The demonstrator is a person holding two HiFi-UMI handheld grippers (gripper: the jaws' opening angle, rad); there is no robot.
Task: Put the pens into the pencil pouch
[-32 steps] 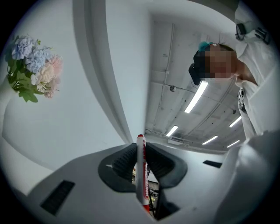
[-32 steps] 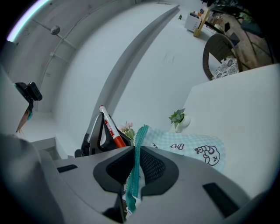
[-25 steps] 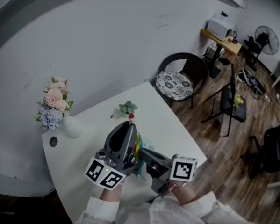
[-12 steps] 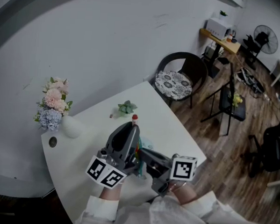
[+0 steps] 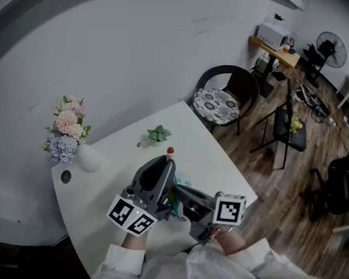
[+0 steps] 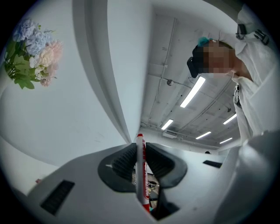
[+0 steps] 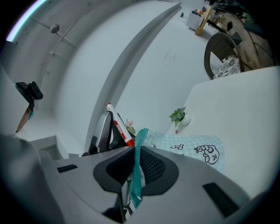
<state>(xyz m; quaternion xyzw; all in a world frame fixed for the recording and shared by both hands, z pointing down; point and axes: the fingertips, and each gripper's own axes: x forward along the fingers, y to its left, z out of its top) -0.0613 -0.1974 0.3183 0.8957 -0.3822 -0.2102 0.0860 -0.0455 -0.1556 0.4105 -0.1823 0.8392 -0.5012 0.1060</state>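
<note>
My left gripper [image 6: 140, 156] is shut on a white marker pen [image 6: 140, 173] with a red cap, which stands upright between its pads. In the head view that pen [image 5: 170, 151] sticks out past the left gripper [image 5: 164, 163] over the white table [image 5: 220, 162]. My right gripper [image 7: 137, 168] is shut on the teal top edge of the pencil pouch [image 7: 188, 146], a pale blue checked bag with cartoon prints lying on the table. In the right gripper view the left gripper [image 7: 105, 131] holds the pen [image 7: 118, 127] just behind the pouch's mouth. The pouch [image 5: 183, 180] is mostly hidden between both grippers in the head view.
A white vase of pink and blue flowers [image 5: 67, 130] stands at the table's far left, a small potted plant [image 5: 157, 134] at the back middle. A dark chair with a patterned cushion [image 5: 223, 100] stands beyond the table's far corner. The table's right edge [image 5: 242, 183] is close.
The left gripper has tipped slightly, carrying the pen's red cap a little down and to the right, towards the pouch. The right gripper and the pouch have stayed put.
</note>
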